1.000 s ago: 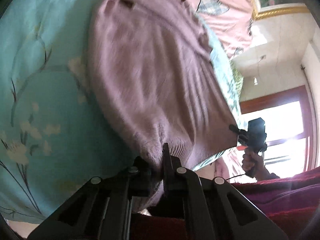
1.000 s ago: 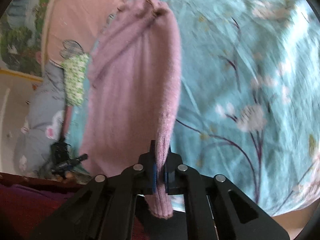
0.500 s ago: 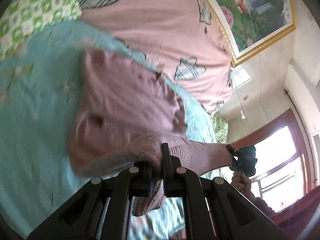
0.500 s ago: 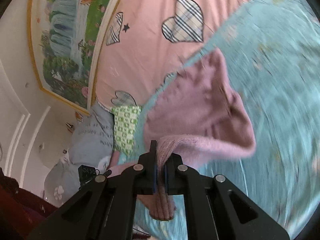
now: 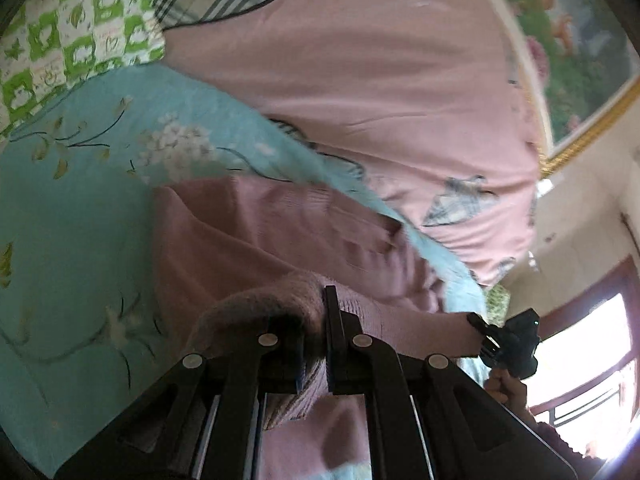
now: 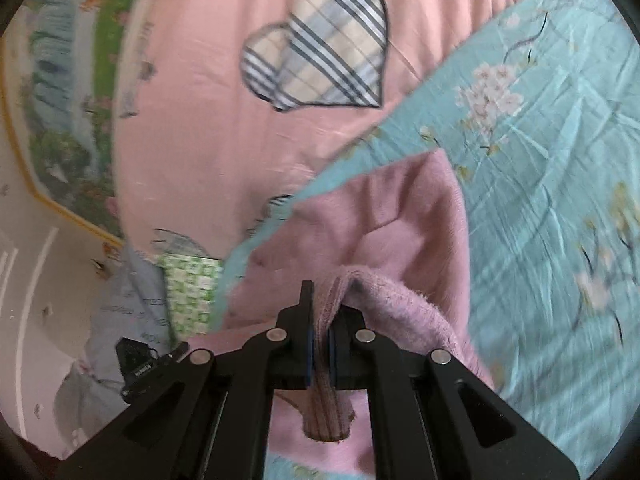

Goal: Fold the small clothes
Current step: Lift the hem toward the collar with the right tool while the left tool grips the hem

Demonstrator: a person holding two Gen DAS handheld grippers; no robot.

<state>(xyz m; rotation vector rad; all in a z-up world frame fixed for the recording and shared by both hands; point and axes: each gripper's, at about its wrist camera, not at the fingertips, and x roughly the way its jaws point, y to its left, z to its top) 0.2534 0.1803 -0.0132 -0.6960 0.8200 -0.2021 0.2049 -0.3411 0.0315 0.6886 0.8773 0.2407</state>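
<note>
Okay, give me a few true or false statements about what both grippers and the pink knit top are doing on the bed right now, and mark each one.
1. The left gripper is shut on the pink knit top. True.
2. The right gripper is open and holds nothing. False: it is shut on a ribbed edge of the same top.
3. The top lies over a teal floral sheet. True.
4. The heart patch on the pink quilt is solid red. False: it is plaid, in blue, grey and cream stripes.
5. The top lies fully on the pink quilt. False: it lies on the teal sheet, beside the quilt.
</note>
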